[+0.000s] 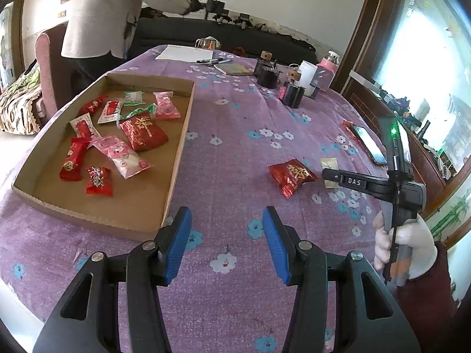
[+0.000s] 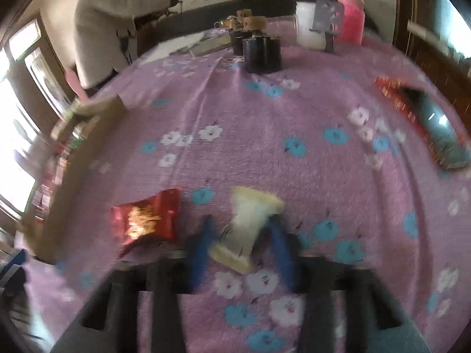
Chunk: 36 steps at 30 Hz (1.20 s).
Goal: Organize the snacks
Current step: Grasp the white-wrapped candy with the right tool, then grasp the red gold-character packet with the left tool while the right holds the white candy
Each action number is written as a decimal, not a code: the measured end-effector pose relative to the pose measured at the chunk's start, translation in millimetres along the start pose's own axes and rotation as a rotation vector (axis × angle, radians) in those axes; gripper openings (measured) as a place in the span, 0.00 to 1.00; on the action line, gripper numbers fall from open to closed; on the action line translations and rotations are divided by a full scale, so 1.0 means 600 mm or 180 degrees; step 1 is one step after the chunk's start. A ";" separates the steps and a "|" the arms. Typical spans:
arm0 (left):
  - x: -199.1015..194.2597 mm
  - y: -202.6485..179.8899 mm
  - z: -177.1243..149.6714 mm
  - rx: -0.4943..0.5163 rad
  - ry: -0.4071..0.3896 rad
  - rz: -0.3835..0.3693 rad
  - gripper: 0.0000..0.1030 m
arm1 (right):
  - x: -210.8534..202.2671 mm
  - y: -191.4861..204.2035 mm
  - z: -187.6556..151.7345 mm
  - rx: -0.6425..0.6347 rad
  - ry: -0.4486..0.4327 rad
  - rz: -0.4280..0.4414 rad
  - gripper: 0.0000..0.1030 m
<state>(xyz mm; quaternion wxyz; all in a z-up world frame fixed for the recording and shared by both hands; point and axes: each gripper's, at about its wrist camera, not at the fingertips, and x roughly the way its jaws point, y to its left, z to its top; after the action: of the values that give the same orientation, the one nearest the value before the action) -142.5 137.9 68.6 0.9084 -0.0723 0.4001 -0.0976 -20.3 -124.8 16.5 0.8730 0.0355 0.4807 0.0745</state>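
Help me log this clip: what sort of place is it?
Probably a home living room: a table under a purple flowered cloth, a dark sofa behind it, and a pink armchair beside it.

floral tablecloth [image 1: 229, 135] | phone [image 1: 369, 144] | black canisters [image 1: 291, 94] | pink bottle [image 1: 328, 64] | pens [image 1: 210, 61]

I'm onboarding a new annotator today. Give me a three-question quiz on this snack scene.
1. True or false: the left gripper holds a snack.
2. Which packet lies between the right gripper's fingers: A) red, B) cream, C) green?
3. Fill in: sorted snacks lie in the cardboard ____.

Key: 1 false, it is open over the purple tablecloth. 2 B, the cream packet; the red packet lies beside it. 3 tray.
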 end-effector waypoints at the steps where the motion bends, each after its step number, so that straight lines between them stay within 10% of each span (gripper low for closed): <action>1: -0.001 0.000 0.001 0.0002 -0.0003 -0.0011 0.47 | -0.001 -0.005 0.000 0.0013 0.0011 0.0037 0.20; 27: 0.207 -0.172 0.086 0.1547 0.0433 -0.0437 0.47 | -0.012 -0.095 -0.011 0.0396 -0.0296 0.0293 0.20; 36: 0.248 -0.201 0.063 0.1735 0.0545 -0.0426 0.69 | -0.012 -0.096 -0.010 0.0405 -0.0301 0.0300 0.20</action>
<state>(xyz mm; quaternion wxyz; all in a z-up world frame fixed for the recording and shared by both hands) -30.6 -12.2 13.0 0.8488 0.1566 0.4286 -0.2669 -23.8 -182.6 11.4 0.8862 0.1170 0.4405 0.0831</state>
